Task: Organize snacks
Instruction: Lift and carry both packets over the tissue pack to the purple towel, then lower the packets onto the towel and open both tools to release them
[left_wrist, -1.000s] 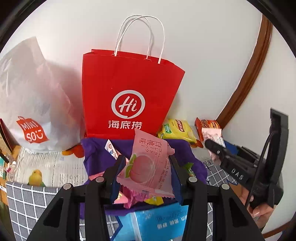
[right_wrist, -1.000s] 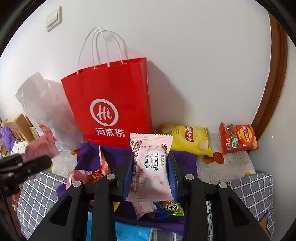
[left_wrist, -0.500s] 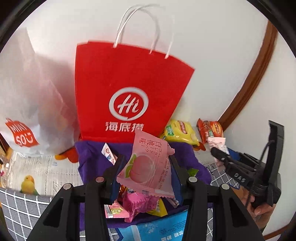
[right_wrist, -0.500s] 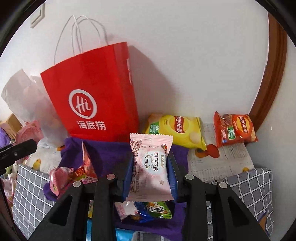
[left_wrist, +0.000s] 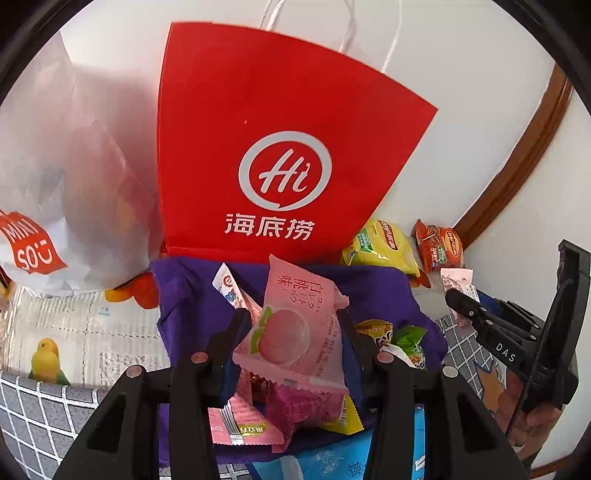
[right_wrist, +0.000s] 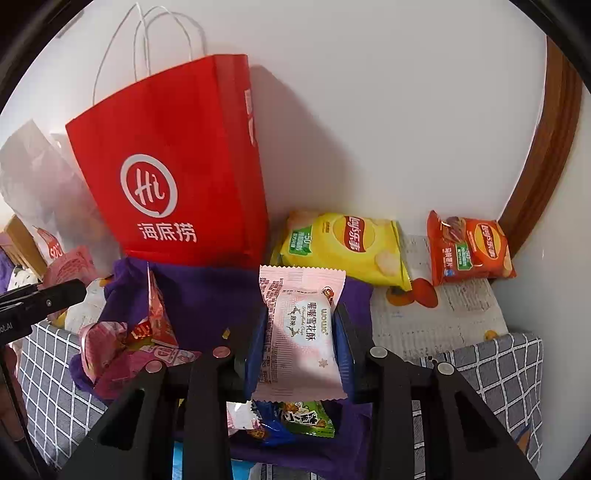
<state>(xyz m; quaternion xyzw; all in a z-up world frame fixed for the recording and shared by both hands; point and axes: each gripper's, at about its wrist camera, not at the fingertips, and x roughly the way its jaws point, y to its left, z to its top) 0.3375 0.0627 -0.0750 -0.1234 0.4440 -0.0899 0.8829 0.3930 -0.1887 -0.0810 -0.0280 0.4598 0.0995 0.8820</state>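
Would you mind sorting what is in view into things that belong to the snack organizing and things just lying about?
In the job: left gripper holding peach packet; right gripper holding pale pink packet; snack pile; yellow chips; orange chips.

Lying about: red paper bag; white Miniso bag.

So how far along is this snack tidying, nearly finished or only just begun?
Early, I'd judge. Possibly sorted: the yellow chip bag and orange chip bag lying apart by the wall. In hand: the left gripper clamps a pink peach-print packet; the right gripper clamps a pale pink snowflake-pastry packet. Left: loose wrappers heaped on the purple cloth before the red paper bag.
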